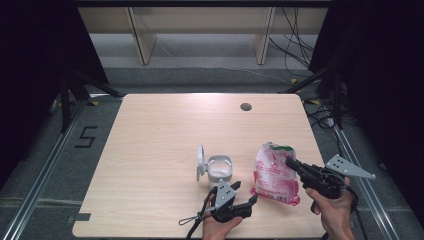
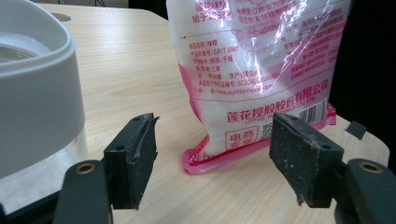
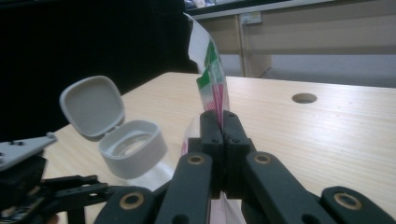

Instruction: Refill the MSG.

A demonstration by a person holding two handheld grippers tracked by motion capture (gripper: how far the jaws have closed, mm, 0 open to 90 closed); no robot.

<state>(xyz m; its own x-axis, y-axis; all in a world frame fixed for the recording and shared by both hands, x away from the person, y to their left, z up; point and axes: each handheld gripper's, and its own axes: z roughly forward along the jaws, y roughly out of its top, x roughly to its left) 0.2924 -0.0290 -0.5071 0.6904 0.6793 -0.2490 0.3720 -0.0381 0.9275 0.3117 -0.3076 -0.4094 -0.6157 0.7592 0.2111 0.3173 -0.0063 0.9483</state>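
A pink-and-white printed bag (image 1: 272, 175) of white grains stands on the wooden table (image 1: 165, 130), right of centre near the front. My right gripper (image 1: 291, 163) is shut on its upper edge; in the right gripper view the jaws (image 3: 223, 122) pinch the green-and-red top strip of the bag (image 3: 211, 70). Left of the bag stands a small white jar (image 1: 219, 168) with its hinged lid (image 1: 200, 162) flipped open. My left gripper (image 1: 245, 192) is open near the front edge, its jaws (image 2: 212, 135) facing the bag's bottom (image 2: 252, 84) without touching, with the jar (image 2: 32, 88) close beside the left jaw.
A round cable hole (image 1: 245, 106) lies at the table's far side. A black tape mark (image 1: 80, 217) sits at the front left corner. Wooden shelf legs and loose cables (image 1: 295, 45) are on the floor beyond the table. The table's left half is bare wood.
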